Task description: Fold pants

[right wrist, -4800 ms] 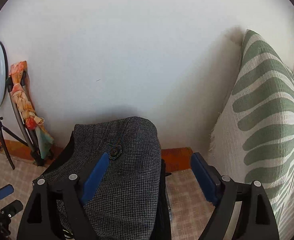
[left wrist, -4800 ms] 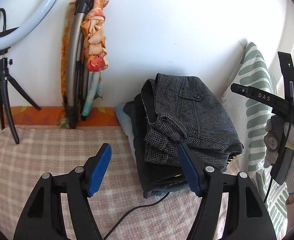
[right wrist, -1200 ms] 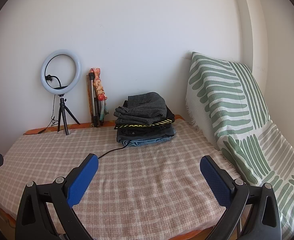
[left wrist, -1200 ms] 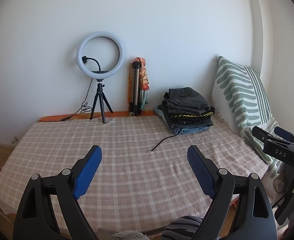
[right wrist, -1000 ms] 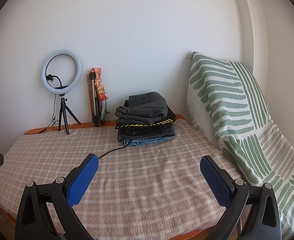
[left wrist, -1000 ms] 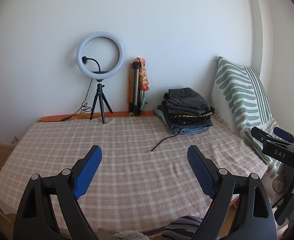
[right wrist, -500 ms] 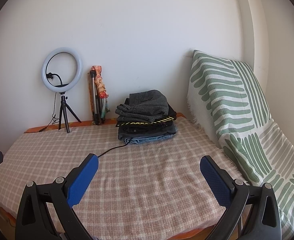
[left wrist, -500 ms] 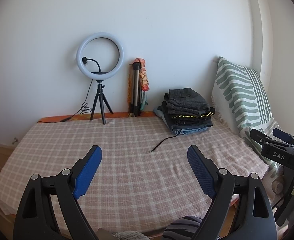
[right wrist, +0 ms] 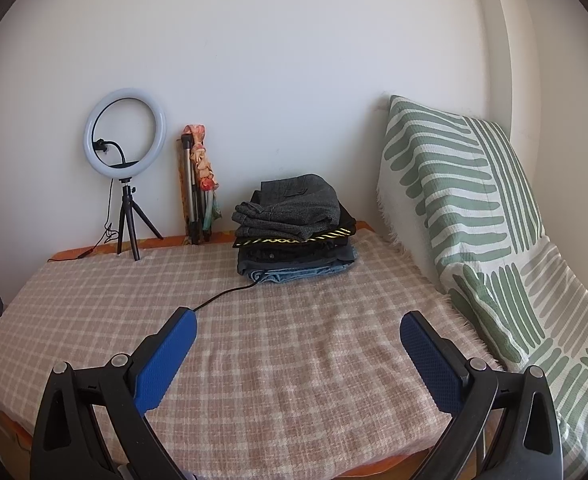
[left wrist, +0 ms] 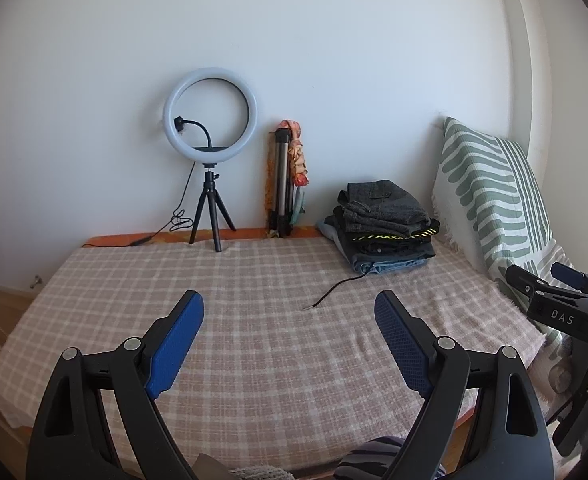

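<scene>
A stack of folded pants (left wrist: 386,226) sits at the far right of the checked bed cover (left wrist: 253,320), grey tweed pants on top, dark ones and jeans below. It also shows in the right wrist view (right wrist: 296,228). A black drawstring (left wrist: 336,290) trails from the stack onto the cover. My left gripper (left wrist: 289,320) is open and empty, held back over the bed's near edge. My right gripper (right wrist: 298,338) is open and empty, also far from the stack; it shows at the right edge of the left wrist view (left wrist: 554,300).
A ring light on a small tripod (left wrist: 210,160) and a folded tripod with an orange cloth (left wrist: 287,184) stand against the back wall. A green-striped white pillow (right wrist: 466,216) leans at the right. Striped fabric (left wrist: 374,456) lies below the bed's near edge.
Since 4.8 s ago both grippers have pulled far back from the stack to the bed's near edge. Over the last second they have barely moved.
</scene>
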